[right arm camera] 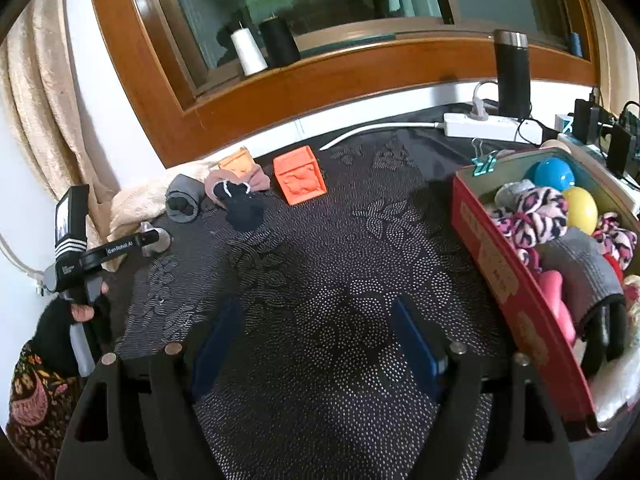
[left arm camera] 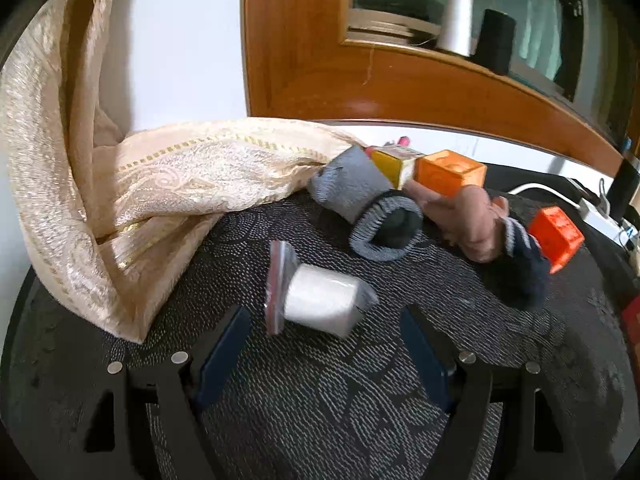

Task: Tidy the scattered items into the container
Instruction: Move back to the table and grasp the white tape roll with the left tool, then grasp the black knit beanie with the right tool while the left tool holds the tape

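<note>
At the lower centre of the left wrist view, my left gripper (left arm camera: pixel 324 344) stands with its jaws wide apart and nothing between them, aimed at the white roll (left arm camera: pixel 320 306) lying on its side on the dark patterned tablecloth (left arm camera: pixel 320 408). The roll sits just ahead of the fingertips, a little left of the midline, its clear flat flange facing the left of the frame. To take it well I judge I should centre the jaws across the soft cylindrical body, not the flange, which looks likely to slip or tip, and go low enough for the pads to bear on its middle.

Beyond it, in the middle of the frame, lie the grey rolled sock (left arm camera: pixel 372 208), the navy and pink sock (left arm camera: pixel 496 240) and two orange cubes (left arm camera: pixel 450 172), all near enough to be nudged if I overshoot. The cream curtain (left arm camera: pixel 160 184) drapes at the left; I should keep clear of its hem.

In the right wrist view my right gripper (right arm camera: pixel 320 344) is also wide and empty, over bare cloth. The red container (right arm camera: pixel 516 292) stands at the right edge, already holding socks and coloured eggs.
</note>
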Demonstrator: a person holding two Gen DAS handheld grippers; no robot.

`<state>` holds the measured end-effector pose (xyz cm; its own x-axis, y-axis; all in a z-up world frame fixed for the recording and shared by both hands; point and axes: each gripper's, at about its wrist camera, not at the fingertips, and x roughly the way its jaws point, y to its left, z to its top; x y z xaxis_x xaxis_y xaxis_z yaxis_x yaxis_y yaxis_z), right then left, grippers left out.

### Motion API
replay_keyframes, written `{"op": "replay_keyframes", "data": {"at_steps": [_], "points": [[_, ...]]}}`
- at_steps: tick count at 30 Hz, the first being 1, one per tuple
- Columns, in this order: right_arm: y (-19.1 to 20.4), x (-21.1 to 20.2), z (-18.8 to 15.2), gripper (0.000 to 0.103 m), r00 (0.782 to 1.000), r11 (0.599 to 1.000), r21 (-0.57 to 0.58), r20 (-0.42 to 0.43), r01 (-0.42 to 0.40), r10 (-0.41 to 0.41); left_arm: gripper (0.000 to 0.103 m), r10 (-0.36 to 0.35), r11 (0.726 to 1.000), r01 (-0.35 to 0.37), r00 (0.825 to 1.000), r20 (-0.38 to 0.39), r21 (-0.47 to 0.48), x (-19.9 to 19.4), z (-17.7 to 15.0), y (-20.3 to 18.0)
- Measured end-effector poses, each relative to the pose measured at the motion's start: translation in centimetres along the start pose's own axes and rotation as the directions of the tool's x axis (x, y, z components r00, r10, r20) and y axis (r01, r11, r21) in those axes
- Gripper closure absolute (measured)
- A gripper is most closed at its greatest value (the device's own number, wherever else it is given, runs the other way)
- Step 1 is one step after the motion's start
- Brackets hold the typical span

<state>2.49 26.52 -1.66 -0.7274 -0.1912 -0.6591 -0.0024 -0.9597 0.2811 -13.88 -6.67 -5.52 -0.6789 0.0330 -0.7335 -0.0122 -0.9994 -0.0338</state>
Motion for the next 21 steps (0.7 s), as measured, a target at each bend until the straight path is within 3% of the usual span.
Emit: {"op": "replay_keyframes", "data": {"at_steps": [8, 10, 13, 21], "points": [[1.7, 2.7, 0.4, 0.023, 0.999, 0.999, -0.034, -0.04, -0.016, 0.015, 0.025, -0.01, 1.0, 0.009, 0.997, -0.075, -0.004, 3.4, -0.1, 0.4], [2.4, 3.2, 0.6, 0.023, 0.998, 0.998, -0.046, -0.048, -0.036, 0.034, 0.047, 0.001, 1.0, -0.003, 0.997, -0.08, -0.016, 3.5, -0.1, 0.6], [3.4, 3.9, 1.2, 0.023, 0.996, 0.996, -0.069, -0.063, -0.061, 0.057, 0.061, -0.025, 0.998, 0.021, 0.997, -0.069, -0.055, 3.2, 0.0, 1.2], [4.9, 6.6, 4.4, 0.023, 0.991, 0.993, -0.042, -0.075, -0.112, 0.109, 0.061, -0.085, 0.991, 0.082, 0.996, -0.017, -0.105, 1.0, 0.4, 1.8]]}}
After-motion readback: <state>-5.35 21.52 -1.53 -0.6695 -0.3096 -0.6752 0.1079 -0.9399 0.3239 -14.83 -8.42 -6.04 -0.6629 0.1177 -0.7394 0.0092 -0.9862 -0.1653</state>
